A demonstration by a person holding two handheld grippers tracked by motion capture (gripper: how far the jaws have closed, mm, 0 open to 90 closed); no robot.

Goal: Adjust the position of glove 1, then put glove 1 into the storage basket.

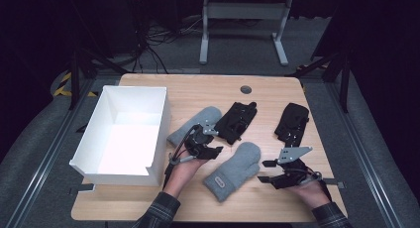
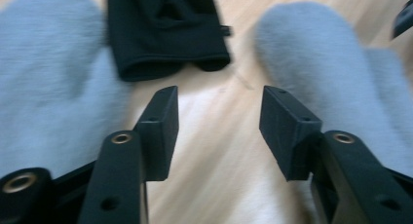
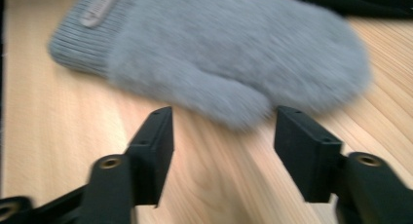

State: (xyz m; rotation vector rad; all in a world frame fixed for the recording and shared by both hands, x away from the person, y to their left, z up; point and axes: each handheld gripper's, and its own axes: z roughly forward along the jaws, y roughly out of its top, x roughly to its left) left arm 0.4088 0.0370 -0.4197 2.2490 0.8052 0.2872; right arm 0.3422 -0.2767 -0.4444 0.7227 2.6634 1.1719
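Observation:
Two grey fuzzy mittens lie on the wooden table (image 1: pixel 277 91): one (image 1: pixel 198 121) beside the white box, the other (image 1: pixel 233 171) nearer the front edge. A black glove (image 1: pixel 237 120) lies between them and farther back, and a second black glove (image 1: pixel 293 120) is at the right. My left gripper (image 1: pixel 216 141) hovers open between the mittens, over bare wood (image 2: pixel 219 112), with a mitten on each side (image 2: pixel 48 87) (image 2: pixel 316 63) and the black glove (image 2: pixel 165 34) ahead. My right gripper (image 1: pixel 263 171) stands open just right of the near mitten (image 3: pixel 219 53), its jaws (image 3: pixel 224 131) empty.
A white open-topped box (image 1: pixel 153 119) stands on the left part of the table, close to the left hand. A round cable hole (image 1: pixel 245 89) sits near the far edge. The corner of a black glove (image 3: pixel 360 2) shows beyond the mitten in the right gripper view.

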